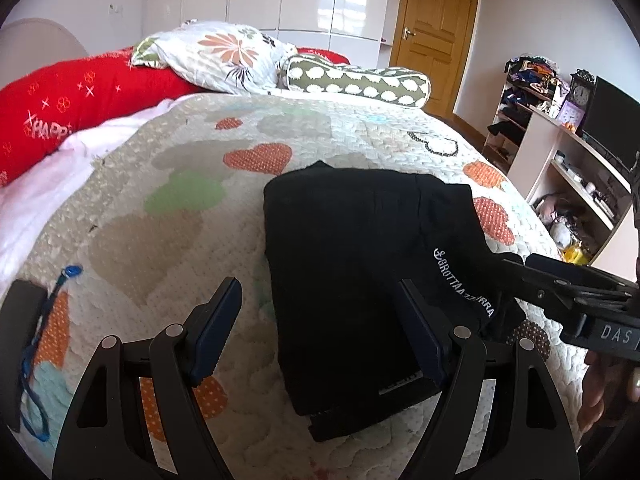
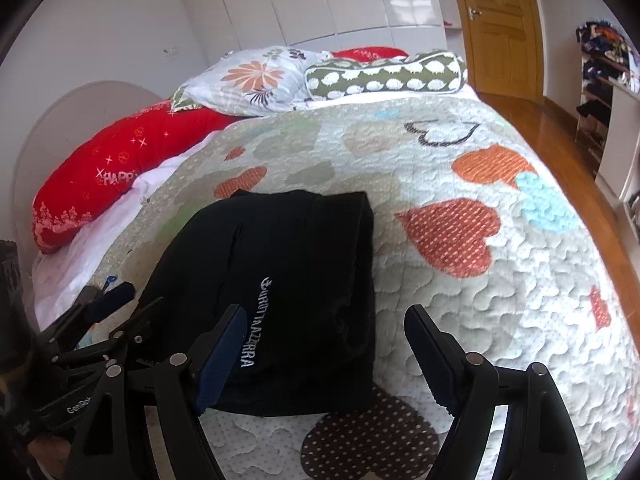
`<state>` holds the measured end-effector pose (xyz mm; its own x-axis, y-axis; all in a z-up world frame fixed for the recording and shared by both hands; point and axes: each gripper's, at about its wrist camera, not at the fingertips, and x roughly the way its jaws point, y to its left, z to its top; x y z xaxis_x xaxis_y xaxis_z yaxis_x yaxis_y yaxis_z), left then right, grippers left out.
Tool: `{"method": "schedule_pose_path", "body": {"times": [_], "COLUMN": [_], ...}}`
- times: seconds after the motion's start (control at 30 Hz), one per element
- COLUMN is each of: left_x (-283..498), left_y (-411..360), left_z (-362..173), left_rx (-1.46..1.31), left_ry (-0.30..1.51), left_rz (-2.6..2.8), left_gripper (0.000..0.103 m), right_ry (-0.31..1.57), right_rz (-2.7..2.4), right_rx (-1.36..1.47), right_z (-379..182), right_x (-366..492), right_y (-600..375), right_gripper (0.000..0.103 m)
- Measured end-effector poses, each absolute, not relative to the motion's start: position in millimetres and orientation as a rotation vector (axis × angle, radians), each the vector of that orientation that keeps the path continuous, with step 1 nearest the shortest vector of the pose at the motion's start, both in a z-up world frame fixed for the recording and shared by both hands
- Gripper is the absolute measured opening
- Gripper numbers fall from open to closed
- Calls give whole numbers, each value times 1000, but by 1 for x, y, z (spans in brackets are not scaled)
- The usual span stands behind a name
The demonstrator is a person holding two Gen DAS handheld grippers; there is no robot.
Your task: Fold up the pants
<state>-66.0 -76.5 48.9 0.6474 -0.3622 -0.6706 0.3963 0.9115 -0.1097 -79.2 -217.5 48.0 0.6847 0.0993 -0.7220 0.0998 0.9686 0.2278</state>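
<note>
Both jaws spread wide, nothing pinched. I see my left gripper (image 1: 320, 332) hovering over the near-left part of the folded black pants (image 1: 360, 272): its right finger sits above the fabric, its left finger over bare quilt (image 1: 160, 208). My right gripper (image 2: 324, 356) straddles the pants' near-right edge, with its left finger above the white lettering and its right finger over quilt. Pants lie as a compact folded stack on the quilt at the near side, well clear of the pillows (image 1: 224, 56).
</note>
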Motion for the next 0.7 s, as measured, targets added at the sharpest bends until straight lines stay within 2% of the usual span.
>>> {"method": "schedule_pose_path", "body": {"times": [0.17, 0.37, 0.7], "left_x": [-69, -95, -133], "left_y": [-77, -86, -81], "left_z": [52, 72, 84], "left_rx": [53, 145, 86], "left_ry": [757, 672, 652], "left_rz": [-408, -320, -316], "left_gripper": [79, 79, 79], "right_ry": [798, 750, 659], "right_rz": [2, -25, -89], "right_rx": [246, 194, 161], "right_z": [54, 68, 92], "right_x": [-90, -114, -150], "right_y": [-210, -203, -203], "right_gripper": [79, 79, 79]}}
